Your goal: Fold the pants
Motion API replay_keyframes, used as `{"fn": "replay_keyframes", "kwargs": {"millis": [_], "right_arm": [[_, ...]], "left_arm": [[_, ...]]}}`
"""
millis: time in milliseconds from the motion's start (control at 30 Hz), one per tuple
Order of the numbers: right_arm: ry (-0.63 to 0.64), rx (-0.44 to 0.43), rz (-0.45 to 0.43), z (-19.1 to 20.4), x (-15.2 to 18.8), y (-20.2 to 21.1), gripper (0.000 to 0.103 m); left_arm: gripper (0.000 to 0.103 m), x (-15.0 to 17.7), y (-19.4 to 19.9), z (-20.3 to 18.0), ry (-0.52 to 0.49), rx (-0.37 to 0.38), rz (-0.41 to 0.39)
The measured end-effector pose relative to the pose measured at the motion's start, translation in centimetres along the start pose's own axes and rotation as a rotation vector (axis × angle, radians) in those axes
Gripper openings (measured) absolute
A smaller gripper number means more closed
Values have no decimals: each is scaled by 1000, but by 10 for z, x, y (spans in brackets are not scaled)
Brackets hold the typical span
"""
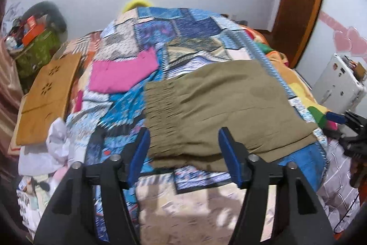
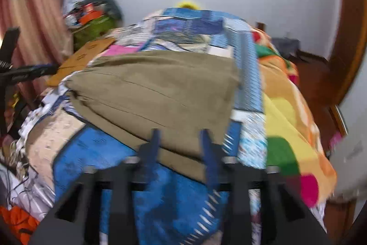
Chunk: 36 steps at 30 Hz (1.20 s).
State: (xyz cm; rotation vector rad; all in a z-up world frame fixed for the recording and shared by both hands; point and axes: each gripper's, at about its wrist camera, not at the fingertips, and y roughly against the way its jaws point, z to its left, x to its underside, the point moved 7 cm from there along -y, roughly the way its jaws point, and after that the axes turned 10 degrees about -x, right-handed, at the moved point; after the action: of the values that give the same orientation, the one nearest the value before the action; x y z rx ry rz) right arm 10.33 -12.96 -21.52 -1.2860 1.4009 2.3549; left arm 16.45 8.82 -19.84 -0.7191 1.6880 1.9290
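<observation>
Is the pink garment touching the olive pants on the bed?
Apart. In the left wrist view, blue patchwork quilt shows plainly between the pink garment and the olive pants.

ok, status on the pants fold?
Left gripper open, right gripper open, both empty at the near edge. Olive pants folded flat on the quilt. Pink cloth lies apart, nothing blocking.

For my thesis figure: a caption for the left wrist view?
Open left gripper above folded olive pants on a patchwork quilt, pink garment beyond.
</observation>
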Motion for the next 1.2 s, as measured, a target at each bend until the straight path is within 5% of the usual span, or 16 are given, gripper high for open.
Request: {"fn": "replay_keyframes", "kwargs": {"millis": [267, 500, 733, 900, 1200], "right_arm": [[145, -140, 73, 58, -11, -60, 54], [180, -164, 153, 61, -1, -95, 54], [126, -234, 121, 60, -10, -90, 9], [129, -235, 73, 66, -21, -77, 6], [166, -237, 36, 78, -26, -53, 5]], "left_arm": [[76, 2, -21, -58, -102, 85, 44], [76, 22, -44, -88, -200, 118, 104], [76, 33, -62, -97, -276, 76, 102], [35, 23, -57, -92, -282, 24, 48], [25, 17, -22, -86, -250, 59, -15]]}}
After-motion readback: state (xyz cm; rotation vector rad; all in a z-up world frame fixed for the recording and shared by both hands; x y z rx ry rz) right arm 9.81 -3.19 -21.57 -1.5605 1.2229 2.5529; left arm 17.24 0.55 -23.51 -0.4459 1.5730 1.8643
